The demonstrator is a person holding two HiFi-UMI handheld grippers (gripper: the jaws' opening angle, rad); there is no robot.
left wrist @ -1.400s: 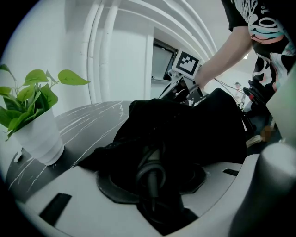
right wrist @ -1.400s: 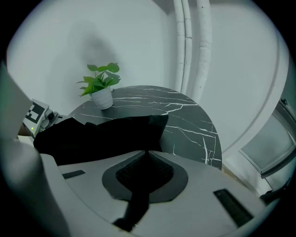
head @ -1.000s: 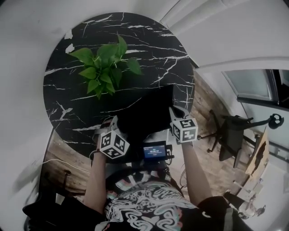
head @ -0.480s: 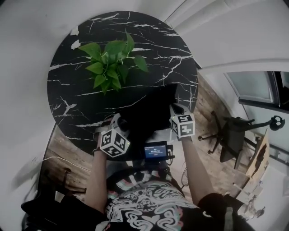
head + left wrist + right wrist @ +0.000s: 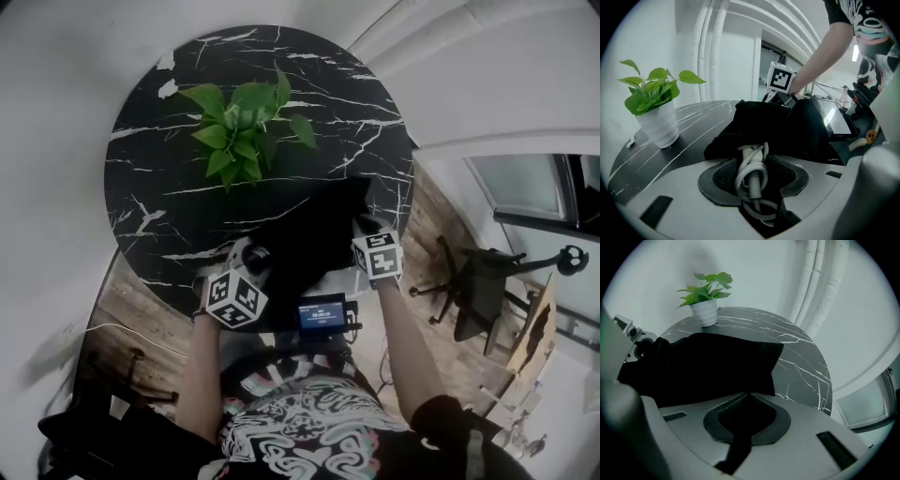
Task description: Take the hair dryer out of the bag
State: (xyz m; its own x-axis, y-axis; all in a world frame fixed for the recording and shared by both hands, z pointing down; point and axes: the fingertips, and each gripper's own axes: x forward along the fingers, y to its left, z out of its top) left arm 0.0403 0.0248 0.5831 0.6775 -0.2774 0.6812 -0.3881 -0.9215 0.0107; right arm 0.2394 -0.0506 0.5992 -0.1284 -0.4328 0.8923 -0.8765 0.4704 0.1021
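Observation:
A black fabric bag (image 5: 314,234) lies slumped on the near right part of the round black marble table (image 5: 169,169). My left gripper (image 5: 752,176) is shut on a coiled white cord (image 5: 751,164) that comes out of the bag's (image 5: 787,126) mouth. The hair dryer's body is hidden inside. In the head view the left gripper (image 5: 258,265) sits at the bag's left end. My right gripper (image 5: 747,401) is shut on the bag's (image 5: 703,366) near edge. It pinches black fabric at the bag's right side, where the right gripper (image 5: 362,231) shows in the head view.
A potted green plant (image 5: 246,127) in a white pot (image 5: 658,124) stands behind the bag. A small lit screen device (image 5: 321,314) hangs at the person's chest, near the table edge. An office chair (image 5: 483,281) stands on the wooden floor at the right.
My right gripper has sunk a little and rolled with the bag's edge in it, and the bag looks more crumpled. My left gripper keeps its hold on the cord and has shifted slightly.

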